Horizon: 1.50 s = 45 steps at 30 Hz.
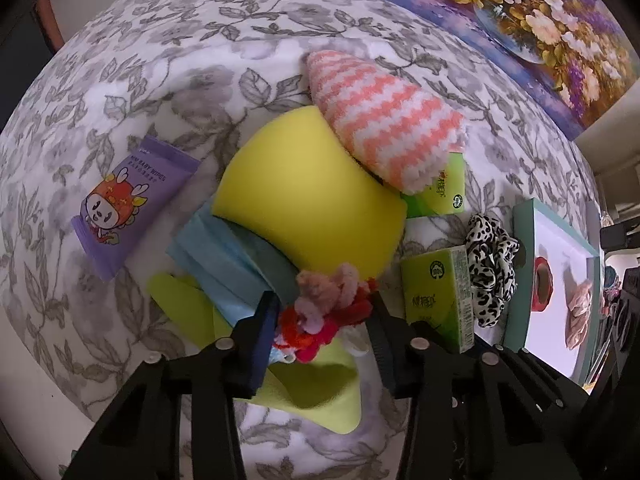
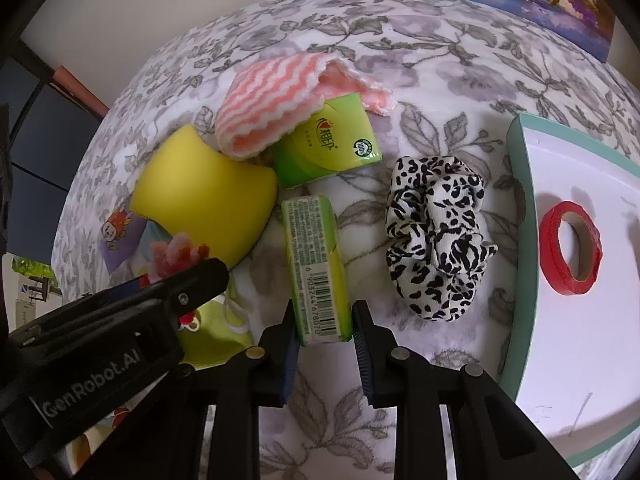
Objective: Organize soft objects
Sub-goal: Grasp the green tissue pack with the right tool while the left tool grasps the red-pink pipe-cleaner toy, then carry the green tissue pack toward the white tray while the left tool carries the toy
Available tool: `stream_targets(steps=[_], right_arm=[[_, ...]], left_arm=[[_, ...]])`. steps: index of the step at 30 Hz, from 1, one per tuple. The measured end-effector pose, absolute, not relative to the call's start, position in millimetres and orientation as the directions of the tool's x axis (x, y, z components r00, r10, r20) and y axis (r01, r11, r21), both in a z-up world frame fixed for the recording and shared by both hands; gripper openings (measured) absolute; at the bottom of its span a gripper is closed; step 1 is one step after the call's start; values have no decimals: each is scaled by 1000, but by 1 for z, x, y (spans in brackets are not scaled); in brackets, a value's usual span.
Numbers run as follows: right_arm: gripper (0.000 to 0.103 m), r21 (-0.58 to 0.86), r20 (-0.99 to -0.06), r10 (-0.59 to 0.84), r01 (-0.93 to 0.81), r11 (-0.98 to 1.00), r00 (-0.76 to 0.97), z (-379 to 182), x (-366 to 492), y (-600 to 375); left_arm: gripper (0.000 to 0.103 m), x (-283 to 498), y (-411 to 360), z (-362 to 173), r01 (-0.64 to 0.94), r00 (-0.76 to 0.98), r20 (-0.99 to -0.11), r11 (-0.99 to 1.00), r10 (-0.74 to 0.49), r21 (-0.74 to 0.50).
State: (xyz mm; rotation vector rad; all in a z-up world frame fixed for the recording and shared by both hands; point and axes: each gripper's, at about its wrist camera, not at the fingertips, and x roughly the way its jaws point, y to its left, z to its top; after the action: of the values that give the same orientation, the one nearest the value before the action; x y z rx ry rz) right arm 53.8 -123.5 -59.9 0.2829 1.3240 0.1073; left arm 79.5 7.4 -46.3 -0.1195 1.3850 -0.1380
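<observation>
Floral bedding [image 2: 440, 80] in grey and white spreads under everything, with a flower painting [image 1: 520, 20] propped at the far right. At the right edge lies a teal-rimmed white tray [image 2: 520, 152] holding a red tape roll [image 2: 570, 248] and, in the left wrist view, a pale pink scrunchie [image 1: 578, 312]. Left of centre sits a curled yellow sponge [image 1: 312, 196], its far end under a pink-and-white striped cloth [image 1: 384, 120]; blue folded sheets [image 1: 216, 256] and a lime-green cloth [image 1: 320, 384] lie beneath its near side. A purple wipes pack [image 1: 128, 204] rests farther left. A leopard-print scrunchie [image 2: 436, 236] lies just left of the tray. One green tissue pack [image 2: 328, 144] is tucked under the striped cloth; a second tissue pack [image 2: 316, 264] stands on edge near it.

The right gripper [image 2: 322, 340] has its fingers clamped on the near end of that second tissue pack. The left gripper [image 1: 324, 320] brackets a fuzzy pink-and-red scrunchie [image 1: 328, 304] beside the sponge; its fingers seem to press the fluff, though the pile hides the contact.
</observation>
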Motion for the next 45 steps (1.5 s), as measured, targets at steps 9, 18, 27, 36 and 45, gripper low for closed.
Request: stream_targets(steps=[9, 18, 27, 36, 45], right_arm=[[25, 241, -943, 215, 76, 968, 253, -61, 56, -120], [24, 243, -941, 212, 93, 965, 263, -54, 50, -125], [24, 265, -928, 225, 104, 959, 297, -39, 41, -132], [24, 350, -881, 274, 142, 926, 386, -3, 29, -164], [24, 263, -887, 126, 262, 928, 445, 29, 20, -203]], left_arm=[[34, 80, 11, -44, 19, 191, -961, 980, -198, -198], [34, 75, 22, -37, -9, 218, -950, 973, -224, -231], [33, 63, 32, -14, -30, 284, -928, 965, -241, -260], [33, 65, 19, 32, -10, 382, -885, 957, -266, -291], [33, 69, -25, 78, 76, 436, -850, 953, -295, -292]])
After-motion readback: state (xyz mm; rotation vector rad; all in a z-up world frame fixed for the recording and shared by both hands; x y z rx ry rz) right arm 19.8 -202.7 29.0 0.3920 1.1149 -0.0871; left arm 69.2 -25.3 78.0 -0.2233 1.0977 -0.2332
